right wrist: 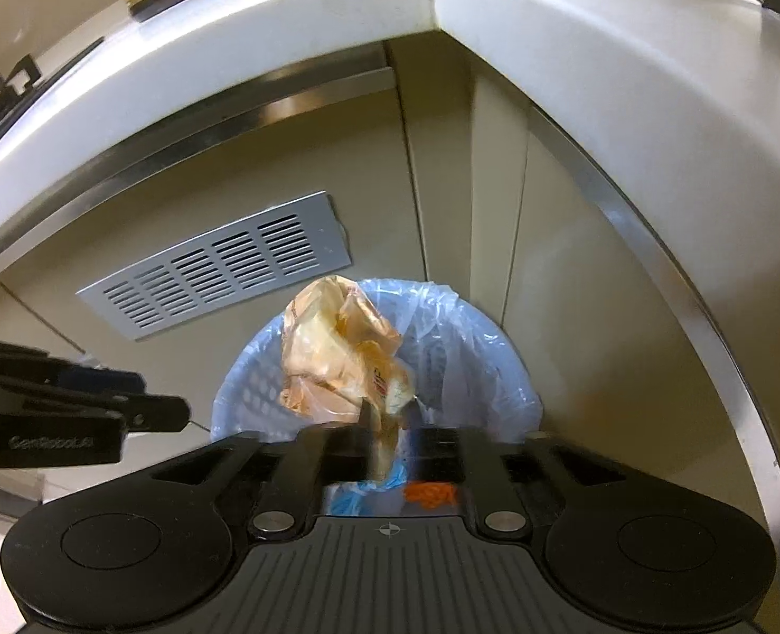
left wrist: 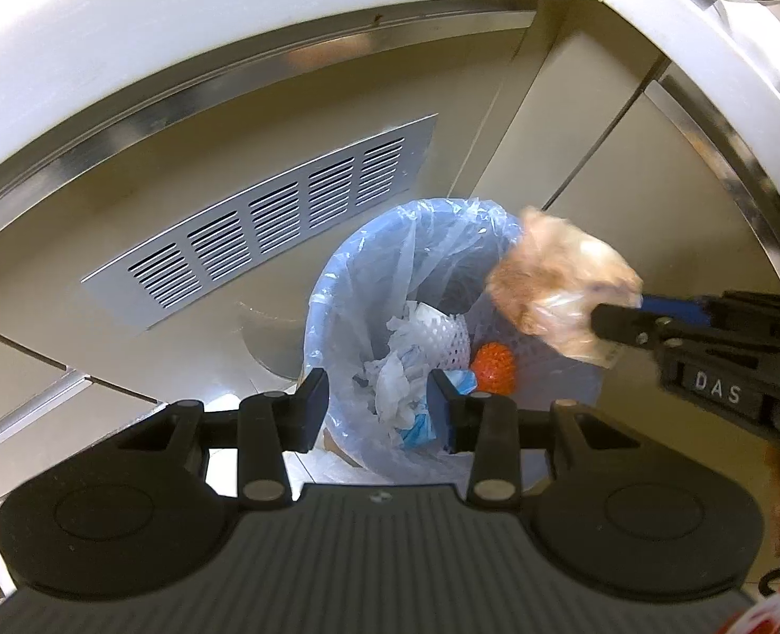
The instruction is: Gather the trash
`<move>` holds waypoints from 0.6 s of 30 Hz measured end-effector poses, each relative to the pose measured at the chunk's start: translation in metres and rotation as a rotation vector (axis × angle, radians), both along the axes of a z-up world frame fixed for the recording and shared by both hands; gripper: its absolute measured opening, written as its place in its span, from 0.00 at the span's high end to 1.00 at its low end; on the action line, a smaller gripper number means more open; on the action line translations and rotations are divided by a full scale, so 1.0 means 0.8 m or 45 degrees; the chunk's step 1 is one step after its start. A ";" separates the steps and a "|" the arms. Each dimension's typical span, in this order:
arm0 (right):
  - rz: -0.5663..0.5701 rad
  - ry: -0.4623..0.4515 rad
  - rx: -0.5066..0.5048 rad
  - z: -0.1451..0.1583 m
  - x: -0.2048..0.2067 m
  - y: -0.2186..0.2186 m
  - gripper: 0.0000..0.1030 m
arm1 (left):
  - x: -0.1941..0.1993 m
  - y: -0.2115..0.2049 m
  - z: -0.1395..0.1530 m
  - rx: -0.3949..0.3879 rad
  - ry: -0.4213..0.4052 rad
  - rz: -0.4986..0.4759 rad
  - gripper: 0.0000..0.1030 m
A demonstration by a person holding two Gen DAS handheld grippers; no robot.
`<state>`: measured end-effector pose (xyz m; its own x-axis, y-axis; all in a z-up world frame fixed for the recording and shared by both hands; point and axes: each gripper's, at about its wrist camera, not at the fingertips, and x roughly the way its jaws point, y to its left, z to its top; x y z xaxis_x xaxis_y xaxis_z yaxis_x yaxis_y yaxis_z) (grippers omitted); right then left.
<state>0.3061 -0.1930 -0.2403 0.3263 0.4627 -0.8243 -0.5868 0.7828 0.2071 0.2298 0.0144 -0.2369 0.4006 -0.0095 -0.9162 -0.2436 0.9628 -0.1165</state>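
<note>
Right tongs [right wrist: 390, 428] pinch wrapper [right wrist: 337, 348] above bin [right wrist: 495, 370]

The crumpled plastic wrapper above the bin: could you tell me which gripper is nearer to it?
Right. The right gripper has the crumpled plastic wrapper between its fingers over the bin. The left gripper hovers open and empty alongside, apart from it.

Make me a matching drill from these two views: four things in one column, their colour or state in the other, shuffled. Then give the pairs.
Things
1. left gripper
2. right gripper
3. bin liner
4. vent grille

States
A. pale blue, draped over the bin rim
B. silver, slotted, fixed to the cabinet panel
C. open, holding nothing, above the bin
D. pinching a crumpled tan plastic wrapper over the bin

Pairs: 1-C, 2-D, 3-A, 4-B
</note>
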 end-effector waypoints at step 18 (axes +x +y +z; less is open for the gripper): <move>0.016 -0.040 0.032 0.040 -0.036 -0.003 0.44 | -0.015 0.002 0.046 0.004 -0.105 -0.024 0.65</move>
<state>0.2774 -0.1952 -0.2087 0.3459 0.4876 -0.8016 -0.6033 0.7699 0.2080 0.2174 0.0156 -0.2005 0.4745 -0.0149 -0.8801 -0.2148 0.9677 -0.1322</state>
